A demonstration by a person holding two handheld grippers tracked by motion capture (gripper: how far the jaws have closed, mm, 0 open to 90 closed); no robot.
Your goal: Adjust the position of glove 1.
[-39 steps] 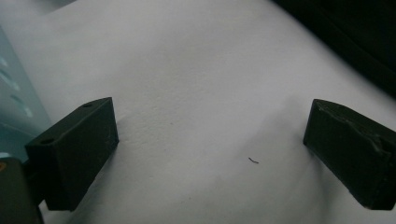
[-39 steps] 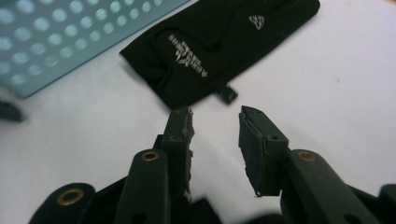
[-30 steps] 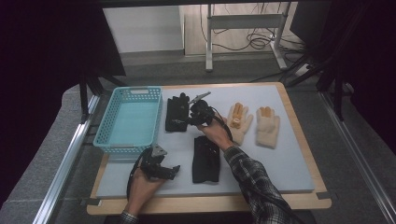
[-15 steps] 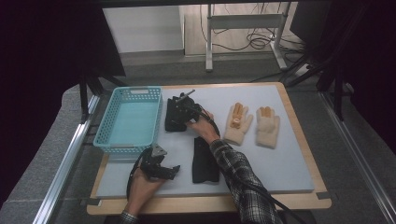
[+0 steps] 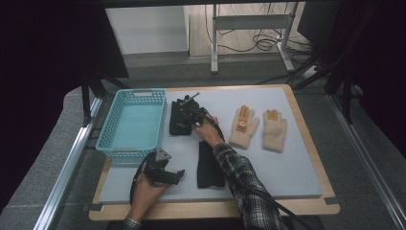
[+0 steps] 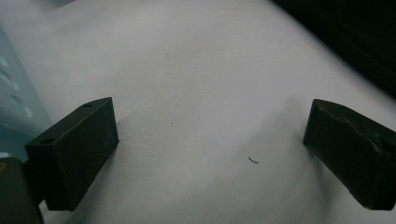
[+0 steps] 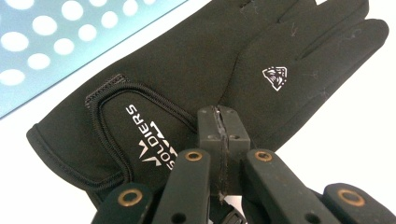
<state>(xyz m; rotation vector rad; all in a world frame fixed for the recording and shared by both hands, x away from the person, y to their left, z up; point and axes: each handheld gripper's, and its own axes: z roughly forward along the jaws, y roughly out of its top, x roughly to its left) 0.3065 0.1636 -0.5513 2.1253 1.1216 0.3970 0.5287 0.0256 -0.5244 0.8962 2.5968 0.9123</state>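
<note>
The right gripper (image 7: pixel 222 122) has just pinched shut on the black glove (image 7: pixel 196 74) beside the blue basket (image 5: pixel 131 122). The glove looks soft, light and floppy, so grab it mid-palm. The left gripper (image 6: pixel 210 154) has its fingers apart.

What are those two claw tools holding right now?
The right gripper pinches the black glove at its back near the cuff. The left gripper is open, holding nothing.

Four gloves lie on the counter (image 5: pixel 297 177) — two black gloves (image 5: pixel 181 117) (image 5: pixel 209 165) and two cream gloves (image 5: pixel 243 127) (image 5: pixel 275 130). One blue basket (image 5: pixel 131 124) sits beside them. Two grippers are at work — the left gripper (image 5: pixel 165 173) and the right gripper (image 5: pixel 189 109).
</note>
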